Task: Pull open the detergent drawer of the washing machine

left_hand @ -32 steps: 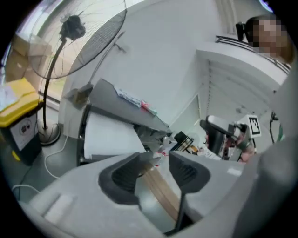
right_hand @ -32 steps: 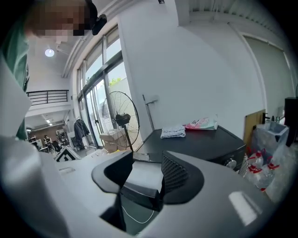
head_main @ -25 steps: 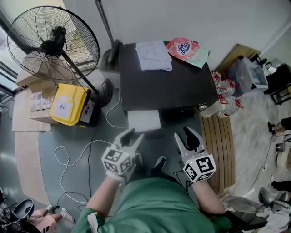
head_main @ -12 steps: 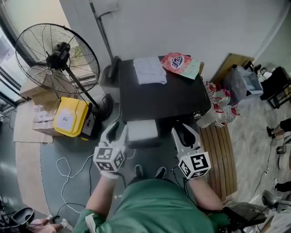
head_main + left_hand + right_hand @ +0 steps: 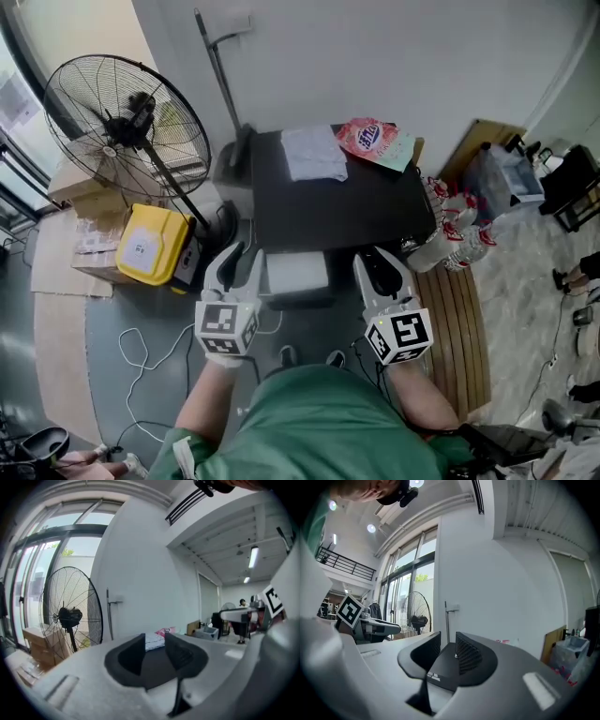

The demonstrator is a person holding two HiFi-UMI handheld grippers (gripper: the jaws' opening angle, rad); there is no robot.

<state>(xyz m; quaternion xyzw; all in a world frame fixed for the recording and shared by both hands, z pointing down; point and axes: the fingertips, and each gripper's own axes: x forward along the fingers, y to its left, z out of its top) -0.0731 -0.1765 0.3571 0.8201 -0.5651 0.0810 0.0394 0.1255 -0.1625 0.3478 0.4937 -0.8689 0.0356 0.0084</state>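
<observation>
The left gripper [image 5: 240, 264] and right gripper [image 5: 380, 267] flanked the one white detergent drawer [image 5: 296, 273], which jutted from the front edge of the black washing machine [image 5: 347, 202] at frame centre. Both claws stood narrowly apart, just closing, holding nothing. One pedestal fan [image 5: 127, 127] and one yellow canister [image 5: 150, 246] crowded the left. Open grey floor [image 5: 103, 347] lay at lower left.

washing machine top [image 5: 337, 202]: matt black | fan grille [image 5: 122, 122]: wire metal | slatted board [image 5: 457, 314]: bare wood
</observation>
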